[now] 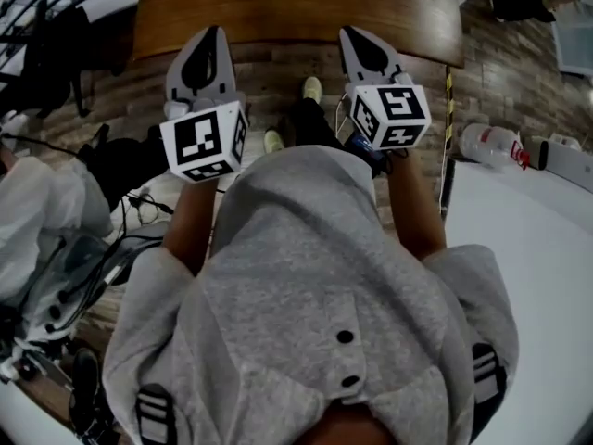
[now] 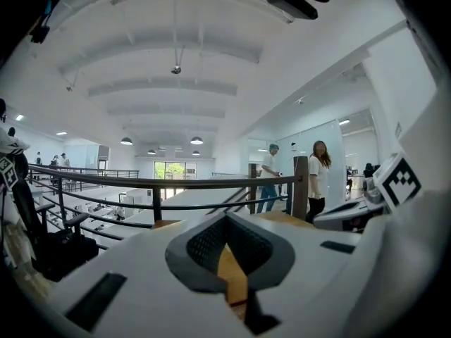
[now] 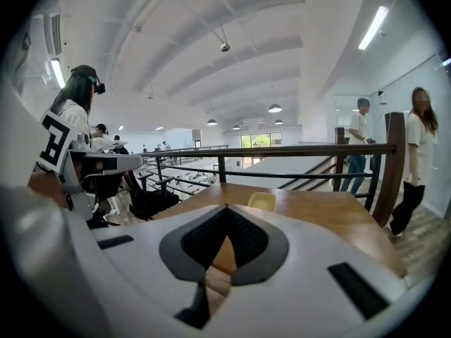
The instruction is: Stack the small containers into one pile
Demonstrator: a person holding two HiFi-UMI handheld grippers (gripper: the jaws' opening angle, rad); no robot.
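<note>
A small yellow container [image 3: 261,201] stands on the wooden table [image 3: 324,217] in the right gripper view, just beyond the jaw tips; no other container shows. In the head view my left gripper [image 1: 214,33] and right gripper [image 1: 351,33] are held side by side in front of a grey hoodie, pointing at the near edge of the wooden table [image 1: 296,12]. The left gripper [image 2: 225,214] has its jaws shut, tips meeting, nothing between them. The right gripper [image 3: 225,207] is likewise shut and empty. Both are short of the table.
A dark metal railing [image 3: 282,150] runs behind the table, with two people [image 2: 317,178] walking beyond it. A white table [image 1: 519,248] with a plastic bottle [image 1: 491,144] stands at the right. Bags and cables [image 1: 56,248] lie on the floor at the left.
</note>
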